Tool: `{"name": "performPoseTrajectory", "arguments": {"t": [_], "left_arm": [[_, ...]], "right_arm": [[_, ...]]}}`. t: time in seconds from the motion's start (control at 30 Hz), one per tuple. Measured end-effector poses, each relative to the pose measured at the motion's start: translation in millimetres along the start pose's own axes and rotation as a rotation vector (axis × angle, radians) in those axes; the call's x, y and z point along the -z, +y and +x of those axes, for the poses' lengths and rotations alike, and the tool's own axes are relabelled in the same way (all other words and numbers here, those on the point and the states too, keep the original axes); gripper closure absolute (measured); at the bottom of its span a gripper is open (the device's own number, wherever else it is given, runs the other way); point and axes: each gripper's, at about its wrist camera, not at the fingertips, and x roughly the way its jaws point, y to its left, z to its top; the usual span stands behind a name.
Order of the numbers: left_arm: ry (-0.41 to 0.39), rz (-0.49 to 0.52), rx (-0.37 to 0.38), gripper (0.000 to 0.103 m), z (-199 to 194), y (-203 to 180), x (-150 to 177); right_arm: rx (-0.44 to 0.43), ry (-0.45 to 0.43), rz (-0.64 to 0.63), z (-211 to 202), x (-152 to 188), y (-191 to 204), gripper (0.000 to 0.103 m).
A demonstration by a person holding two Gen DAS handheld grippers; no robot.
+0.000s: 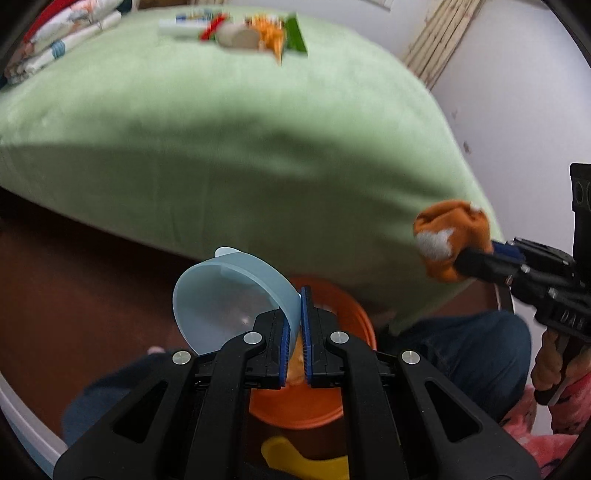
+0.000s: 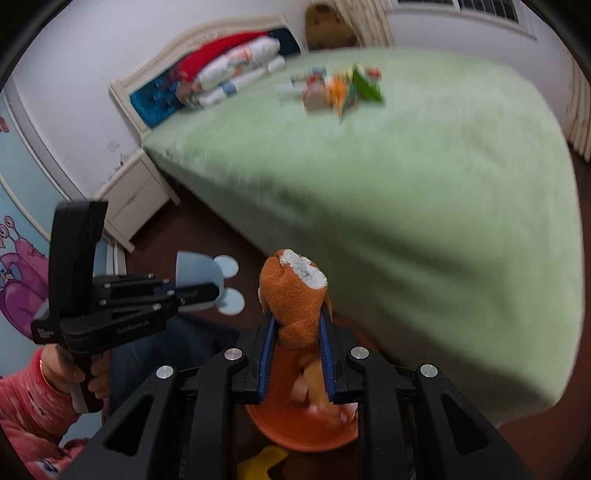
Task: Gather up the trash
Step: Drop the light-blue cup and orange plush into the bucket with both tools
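My left gripper (image 1: 300, 299) is shut on the rim of a pale blue plastic bowl (image 1: 229, 299), tilted over an orange bin (image 1: 317, 402) on the floor. The bowl also shows in the right wrist view (image 2: 201, 275). My right gripper (image 2: 297, 314) is shut on an orange-and-white balled sock (image 2: 293, 295), held above the orange bin (image 2: 306, 432), which holds some trash. The sock also shows in the left wrist view (image 1: 450, 236). A pile of wrappers and trash (image 1: 255, 33) lies far up on the green bed (image 1: 221, 147); the pile also shows in the right wrist view (image 2: 336, 86).
Folded bedding (image 2: 236, 70) is stacked at the headboard. A white nightstand (image 2: 129, 195) stands beside the bed. A yellow object (image 1: 299, 458) lies on the brown floor below the bin. The person's legs in jeans (image 1: 469, 347) are close on both sides.
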Motion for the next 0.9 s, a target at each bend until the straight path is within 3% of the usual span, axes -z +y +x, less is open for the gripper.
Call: {"name": "performPoseTrajectory", "arguments": {"t": [0.23,0.43,0.5,0.53,0.57,0.6,0.67,0.77,0.9], "left_arm": [[0.17,-0.02,0.031,0.098,59.5,-3.0,31.5],[0.277,-0.048,0.012,0.098,105.8,-3.6,50.8],[0.305,-0.057,0.001,0.098,117.7,-1.3,52.8],[0.318,-0.057,-0.01,0.096,121.0,0.3,53.3],[0.329,-0.057,-0.036,0.084,123.7,2.2,53.7],[0.339,-0.055,-0.085,0.058,125.0,3.6,53.6],[0.301,-0.05,-0.138,0.03,118.4,5.9,48.7],[0.255,-0.03,-0.161,0.03,106.8,9.2,44.4],[0.218,-0.035,-0.162,0.03,94.0,9.8,39.7]], "right_arm": [[-0.007,0.165,0.077,47.6,47.6,-10.2,0.081],[-0.016,0.301,0.143,89.0,72.3,-22.0,0.081],[-0.014,0.329,0.153,98.3,76.2,-24.6,0.075],[0.0,0.34,0.159,102.0,77.8,-25.7,0.067],[0.01,0.341,0.164,103.1,77.6,-27.6,0.048],[0.027,0.33,0.17,101.8,76.5,-29.6,0.04],[0.054,0.298,0.179,97.3,69.6,-31.9,0.033],[0.067,0.248,0.208,83.6,60.5,-38.0,0.025],[0.074,0.199,0.218,70.7,55.4,-40.9,0.025]]}}
